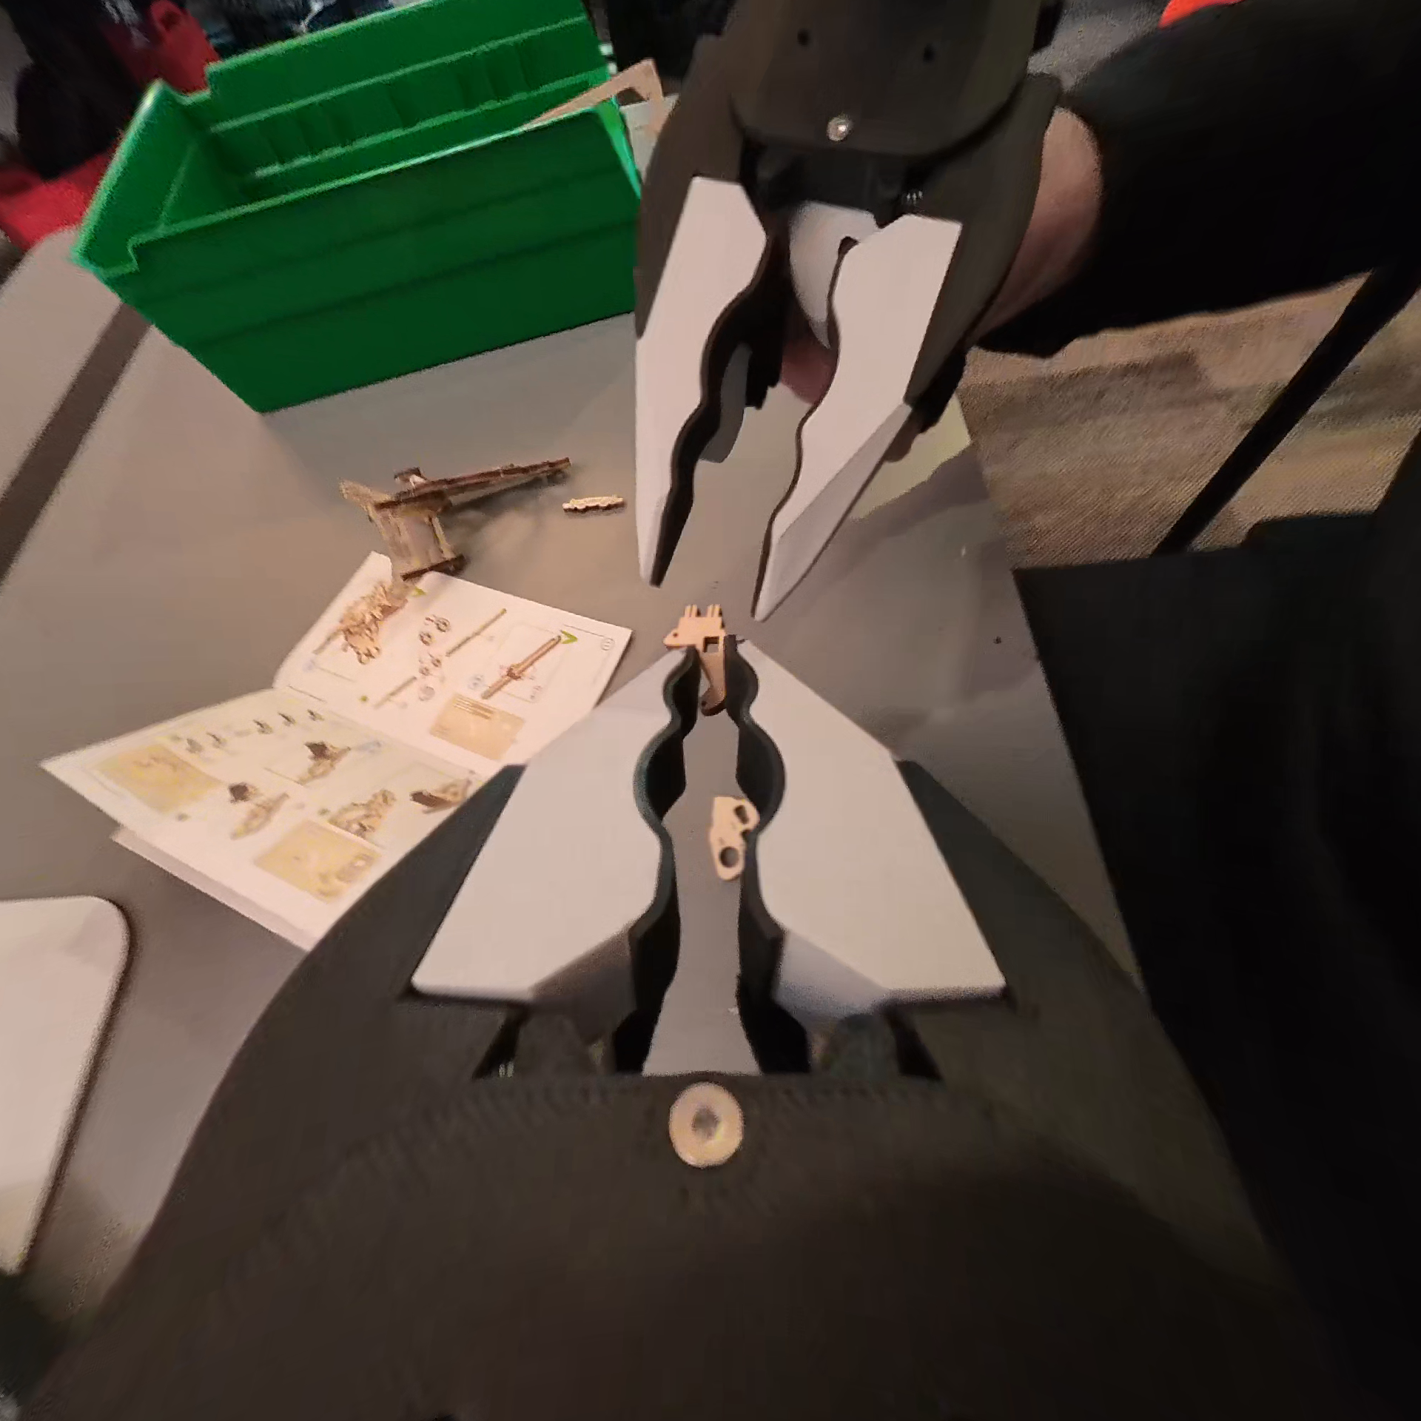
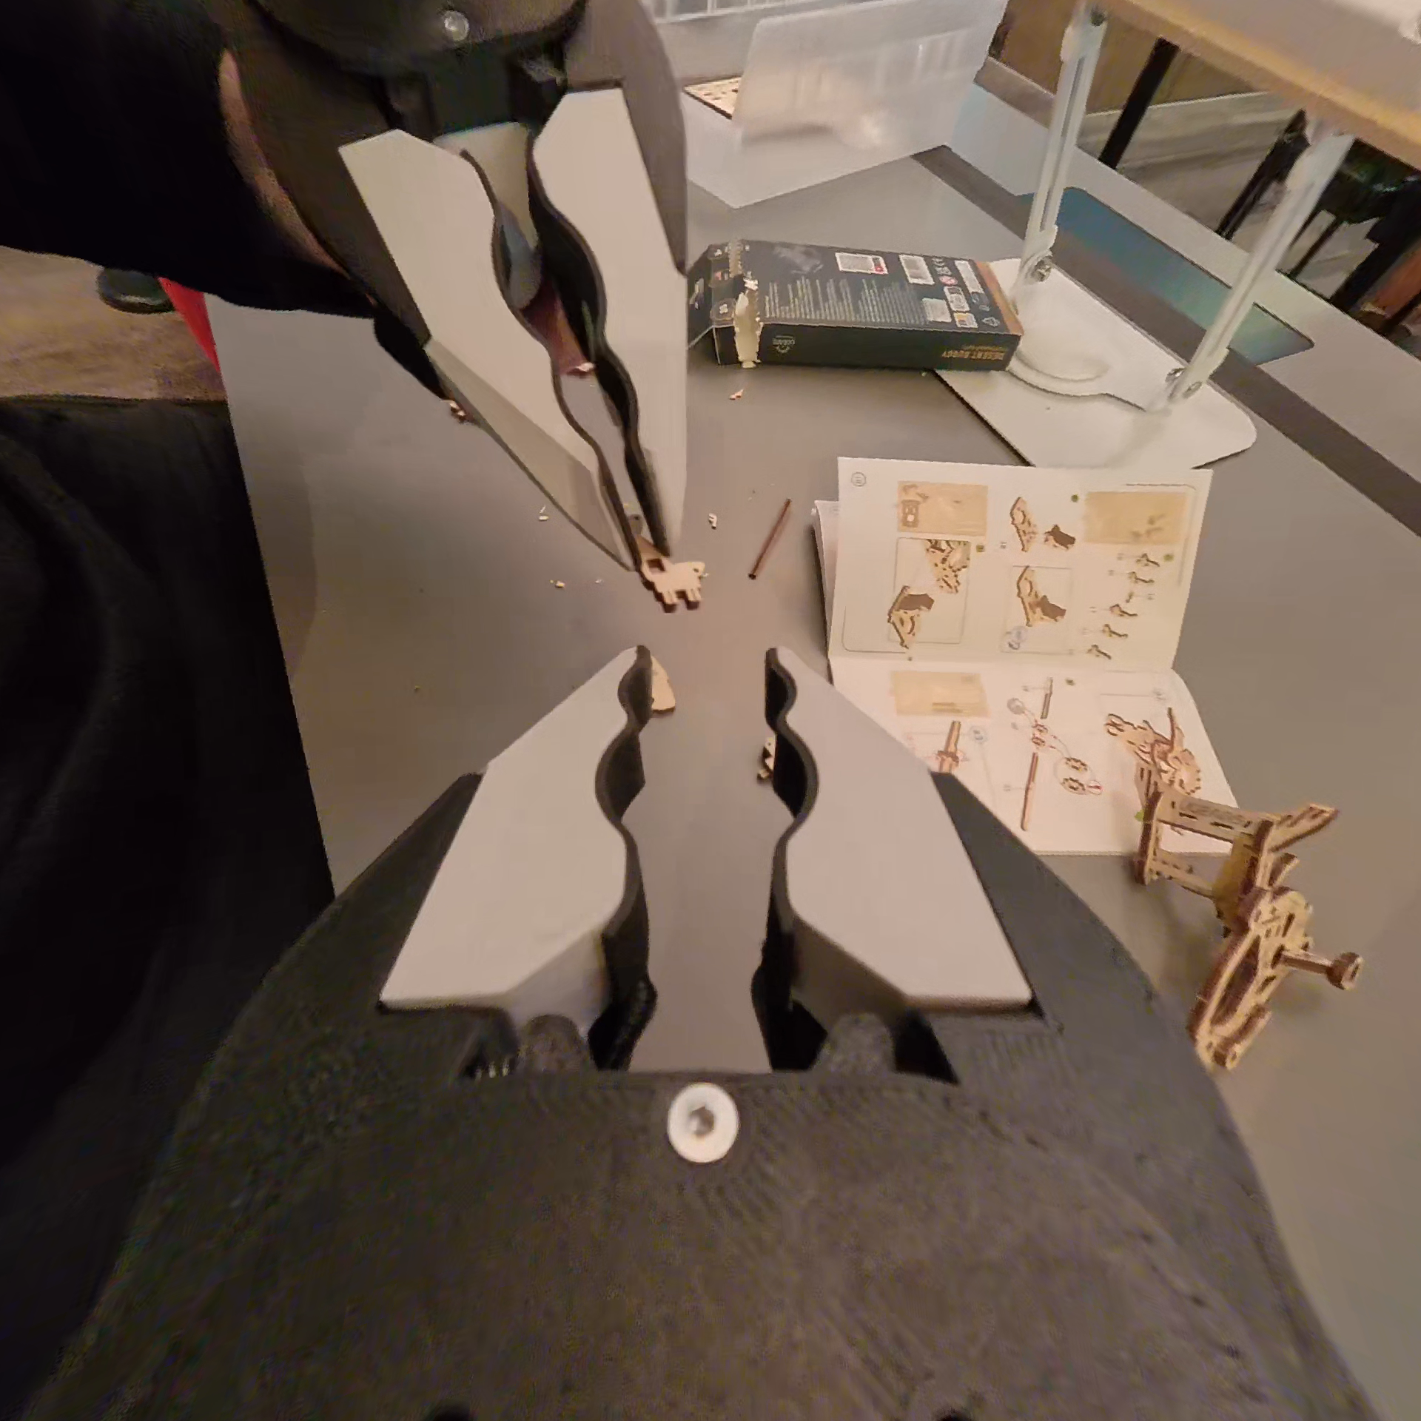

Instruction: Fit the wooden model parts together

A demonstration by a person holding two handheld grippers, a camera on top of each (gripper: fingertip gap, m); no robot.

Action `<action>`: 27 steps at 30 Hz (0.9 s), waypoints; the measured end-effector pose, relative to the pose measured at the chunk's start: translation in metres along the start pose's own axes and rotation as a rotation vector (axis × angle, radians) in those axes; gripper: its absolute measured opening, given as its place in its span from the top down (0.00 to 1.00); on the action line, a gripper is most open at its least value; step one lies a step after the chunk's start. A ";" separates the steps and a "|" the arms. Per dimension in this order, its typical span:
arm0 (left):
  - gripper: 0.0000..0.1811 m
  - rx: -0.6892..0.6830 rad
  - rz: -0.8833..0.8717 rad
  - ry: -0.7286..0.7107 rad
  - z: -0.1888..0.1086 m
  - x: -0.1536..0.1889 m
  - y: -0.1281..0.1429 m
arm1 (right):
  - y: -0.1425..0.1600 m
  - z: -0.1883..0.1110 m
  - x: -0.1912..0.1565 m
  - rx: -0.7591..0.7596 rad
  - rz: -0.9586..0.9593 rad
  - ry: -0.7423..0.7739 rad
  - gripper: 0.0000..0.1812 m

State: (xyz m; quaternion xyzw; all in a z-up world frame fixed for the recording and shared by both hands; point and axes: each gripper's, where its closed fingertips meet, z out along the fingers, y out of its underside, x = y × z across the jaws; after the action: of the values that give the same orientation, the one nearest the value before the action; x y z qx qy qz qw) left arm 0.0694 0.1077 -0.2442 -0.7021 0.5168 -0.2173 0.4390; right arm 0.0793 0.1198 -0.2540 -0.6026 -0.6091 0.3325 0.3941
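Pinching a small flat tan wooden piece with two prongs (image 1: 698, 632) right at its tips, the left gripper (image 1: 707, 653) has its grey fingers (image 1: 584, 807) closed down on it, prongs sticking out past the ends. From the right wrist view you can see the same pronged piece (image 2: 677, 580) hanging off the tip of that gripper (image 2: 642, 550), low over the grey table (image 2: 430, 615), though I can't tell if it actually touches the surface.

The right gripper (image 2: 703, 661) is spread apart with nothing between its fingers (image 2: 538, 807). In the left view it (image 1: 707, 596) points down toward the pronged piece, tips just beside it but not touching.

Another little pale wooden part with holes in it (image 1: 730, 838) lies flat on the table (image 1: 231, 500), showing through the gap between the left gripper's fingers. A partly built wooden model frame (image 2: 1230, 915) sits near the open white instruction booklet (image 2: 1015, 584), overlapping its corner; from the other side it's the same frame (image 1: 430, 515) beside the booklet (image 1: 346, 738). A thin dark brown stick (image 2: 770, 540) lies just beside the booklet's left edge, plus crumbs of wood scattered around.

Farther back there's a green plastic bin (image 1: 369, 231), a dark cardboard box with its flap open (image 2: 853, 315), and a white stand base with clear legs (image 2: 1107, 400).
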 end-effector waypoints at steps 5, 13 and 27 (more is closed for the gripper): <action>0.98 -0.066 0.136 -0.011 0.004 0.001 0.001 | -0.005 0.002 -0.003 0.029 -0.024 -0.015 0.83; 0.98 -0.033 -0.139 0.111 0.007 0.014 -0.005 | -0.001 0.006 -0.010 -0.138 -0.564 0.294 0.97; 0.91 0.115 -0.135 0.057 0.004 -0.007 -0.018 | -0.011 -0.007 -0.006 0.229 0.374 -0.131 1.00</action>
State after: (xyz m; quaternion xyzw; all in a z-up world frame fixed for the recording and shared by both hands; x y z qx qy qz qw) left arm 0.0796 0.1173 -0.2301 -0.7025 0.4673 -0.2956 0.4480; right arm 0.0798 0.1129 -0.2415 -0.6337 -0.4694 0.5051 0.3508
